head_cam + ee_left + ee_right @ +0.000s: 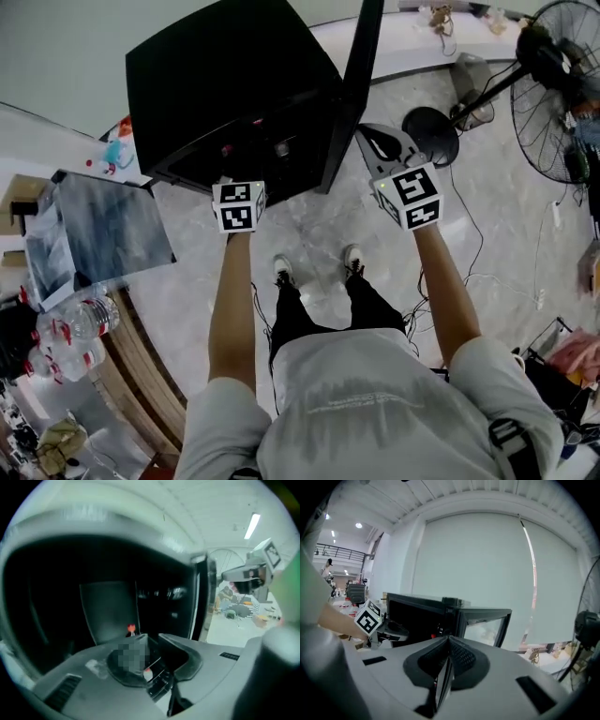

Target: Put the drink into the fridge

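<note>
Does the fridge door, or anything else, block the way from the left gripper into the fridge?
Nothing visible does. The door stands swung open to one side, and the left gripper faces straight into the dark opening of the fridge.

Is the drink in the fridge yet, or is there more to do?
Nearly done, it seems. A red-capped bottle stands inside the fridge. Nothing is in hand: the left gripper has its jaws apart and empty, the right gripper is shut on nothing. The door is open, so closing it is likely left.
</note>
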`<action>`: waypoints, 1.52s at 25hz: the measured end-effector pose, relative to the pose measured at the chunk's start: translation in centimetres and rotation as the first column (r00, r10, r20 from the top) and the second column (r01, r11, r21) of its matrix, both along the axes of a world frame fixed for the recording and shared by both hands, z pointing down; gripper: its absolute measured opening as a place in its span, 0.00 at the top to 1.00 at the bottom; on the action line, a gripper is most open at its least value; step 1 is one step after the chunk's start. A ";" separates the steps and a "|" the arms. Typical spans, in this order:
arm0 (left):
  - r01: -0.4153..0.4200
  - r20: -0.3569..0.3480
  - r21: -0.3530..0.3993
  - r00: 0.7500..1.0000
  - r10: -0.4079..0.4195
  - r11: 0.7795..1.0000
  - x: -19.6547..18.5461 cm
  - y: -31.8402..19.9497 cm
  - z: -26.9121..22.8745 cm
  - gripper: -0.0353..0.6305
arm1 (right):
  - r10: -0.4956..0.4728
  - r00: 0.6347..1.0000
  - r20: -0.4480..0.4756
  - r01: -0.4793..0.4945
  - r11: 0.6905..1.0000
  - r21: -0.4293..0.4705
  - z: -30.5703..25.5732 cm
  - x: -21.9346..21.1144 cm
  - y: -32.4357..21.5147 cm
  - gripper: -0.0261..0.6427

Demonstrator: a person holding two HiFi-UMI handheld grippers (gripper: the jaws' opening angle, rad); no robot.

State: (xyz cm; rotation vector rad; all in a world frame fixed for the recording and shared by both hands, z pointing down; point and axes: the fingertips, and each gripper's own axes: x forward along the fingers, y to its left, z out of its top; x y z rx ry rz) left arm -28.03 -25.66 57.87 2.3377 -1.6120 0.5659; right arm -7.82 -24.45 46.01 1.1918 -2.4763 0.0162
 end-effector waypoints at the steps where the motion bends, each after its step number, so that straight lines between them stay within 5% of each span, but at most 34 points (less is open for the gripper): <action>1: -0.001 -0.001 0.020 1.000 0.001 1.000 0.1 0.5 -1.1 0.85 | -0.002 1.000 0.004 0.002 1.000 0.009 -0.8 0.1 0.1 0.96; 6: 0.011 0.008 0.091 1.000 -0.012 0.996 -0.3 2.9 -6.5 0.92 | -0.024 1.000 -0.007 0.025 0.997 0.076 -4.7 -0.3 0.7 0.96; 22: -0.028 -0.012 0.317 0.999 0.034 0.948 -0.7 7.0 -21.8 0.93 | -0.102 0.995 -0.005 0.100 0.967 0.234 -14.3 -3.2 2.8 0.96; 38: -0.004 0.058 0.427 0.998 -0.023 0.904 -4.3 8.5 -28.8 0.93 | -0.170 0.985 0.024 0.156 0.944 0.292 -17.9 -6.6 4.2 0.96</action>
